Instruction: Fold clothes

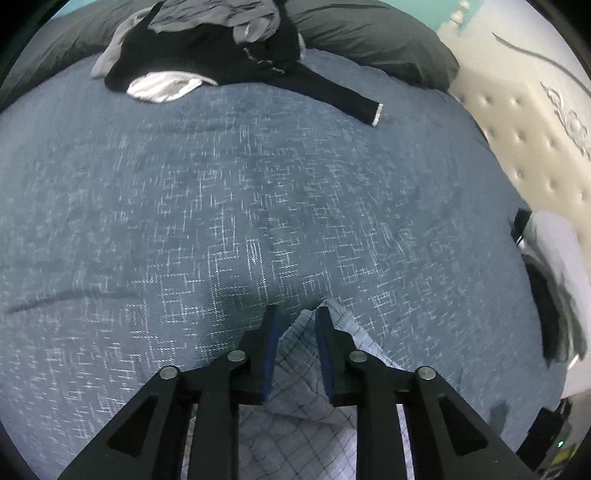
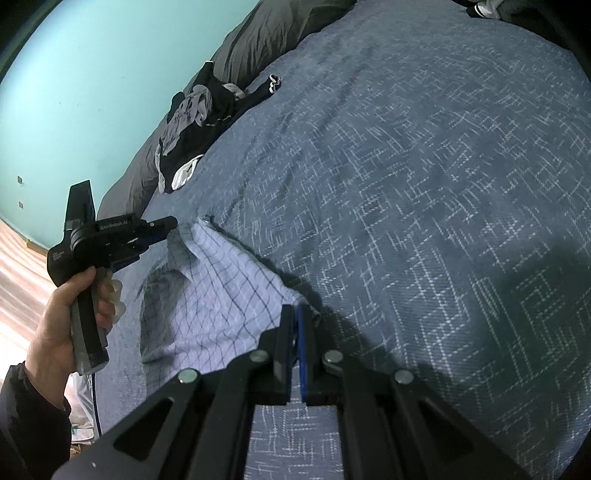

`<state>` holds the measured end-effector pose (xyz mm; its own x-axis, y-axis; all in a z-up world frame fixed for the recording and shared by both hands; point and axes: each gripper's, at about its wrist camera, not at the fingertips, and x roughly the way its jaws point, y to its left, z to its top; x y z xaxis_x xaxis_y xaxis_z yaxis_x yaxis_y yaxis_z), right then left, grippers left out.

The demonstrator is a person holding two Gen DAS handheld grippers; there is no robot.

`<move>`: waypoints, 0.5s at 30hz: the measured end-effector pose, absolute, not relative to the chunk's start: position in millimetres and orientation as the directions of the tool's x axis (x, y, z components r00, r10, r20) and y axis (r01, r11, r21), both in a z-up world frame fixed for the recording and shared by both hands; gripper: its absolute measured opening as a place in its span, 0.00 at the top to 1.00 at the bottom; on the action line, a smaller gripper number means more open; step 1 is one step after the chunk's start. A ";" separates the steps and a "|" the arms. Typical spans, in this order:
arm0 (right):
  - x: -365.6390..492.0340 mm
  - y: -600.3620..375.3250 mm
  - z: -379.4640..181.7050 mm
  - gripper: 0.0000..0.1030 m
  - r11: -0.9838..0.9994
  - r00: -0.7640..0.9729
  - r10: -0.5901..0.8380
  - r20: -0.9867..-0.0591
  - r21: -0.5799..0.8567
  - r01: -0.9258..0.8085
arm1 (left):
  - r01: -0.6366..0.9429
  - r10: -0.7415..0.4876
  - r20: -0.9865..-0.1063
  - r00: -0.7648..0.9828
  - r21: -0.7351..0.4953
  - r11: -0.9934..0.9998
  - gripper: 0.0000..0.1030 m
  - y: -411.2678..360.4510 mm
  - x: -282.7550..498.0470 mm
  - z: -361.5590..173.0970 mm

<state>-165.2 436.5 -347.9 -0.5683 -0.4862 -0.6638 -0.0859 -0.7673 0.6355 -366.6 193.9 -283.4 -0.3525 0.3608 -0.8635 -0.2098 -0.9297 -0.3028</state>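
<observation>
A checked shirt [image 2: 207, 291] lies on the blue patterned bedspread [image 2: 424, 184] near the bed's edge, below a teal wall [image 2: 110, 74]. The right gripper [image 2: 297, 314] has its jaws clamped on one corner. The left gripper [image 1: 295, 317] has its jaws slightly parted around another corner, not pinching it.

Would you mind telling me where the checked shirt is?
The checked shirt lies on the blue bedspread, low in both wrist views, between the two grippers.

Bed with blue bedspread [image 1: 258, 184] (pale woven line pattern); dark grey pillows [image 1: 369, 33] along its far edge; cream tufted headboard [image 1: 524, 140] to the right; turquoise wall [image 2: 92, 74] behind, above a strip of wooden floor [image 2: 18, 266].
</observation>
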 end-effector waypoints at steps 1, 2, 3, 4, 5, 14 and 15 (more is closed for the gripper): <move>-165.4 436.7 -348.2 0.98 -0.766 -0.568 -0.487 -0.663 0.637 -0.086 | -0.207 0.359 -0.866 -0.348 -0.303 -0.930 0.78 194.2 -367.6 -285.1; -165.3 436.6 -348.1 0.98 -0.766 -0.568 -0.487 -0.663 0.637 -0.086 | -0.204 0.357 -0.868 -0.345 -0.302 -0.931 0.78 193.9 -368.9 -287.0; -165.1 436.5 -347.9 0.98 -0.766 -0.568 -0.488 -0.663 0.637 -0.085 | -0.196 0.362 -0.866 -0.346 -0.310 -0.930 0.78 192.4 -370.7 -288.4; -165.0 436.5 -347.8 0.98 -0.766 -0.569 -0.488 -0.662 0.637 -0.085 | -0.187 0.369 -0.863 -0.345 -0.322 -0.928 0.77 190.2 -372.3 -289.7; -164.9 437.0 -347.7 0.98 -0.765 -0.569 -0.488 -0.661 0.638 -0.086 | -0.175 0.383 -0.858 -0.342 -0.342 -0.923 0.77 188.3 -373.4 -290.9; -163.7 439.4 -348.5 0.98 -0.763 -0.570 -0.488 -0.662 0.640 -0.090 | -0.170 0.404 -0.856 -0.323 -0.367 -0.915 0.78 191.4 -377.3 -294.9; -163.6 439.7 -348.7 0.98 -0.764 -0.569 -0.487 -0.662 0.639 -0.090 | -0.176 0.399 -0.859 -0.320 -0.360 -0.916 0.78 193.1 -376.4 -295.9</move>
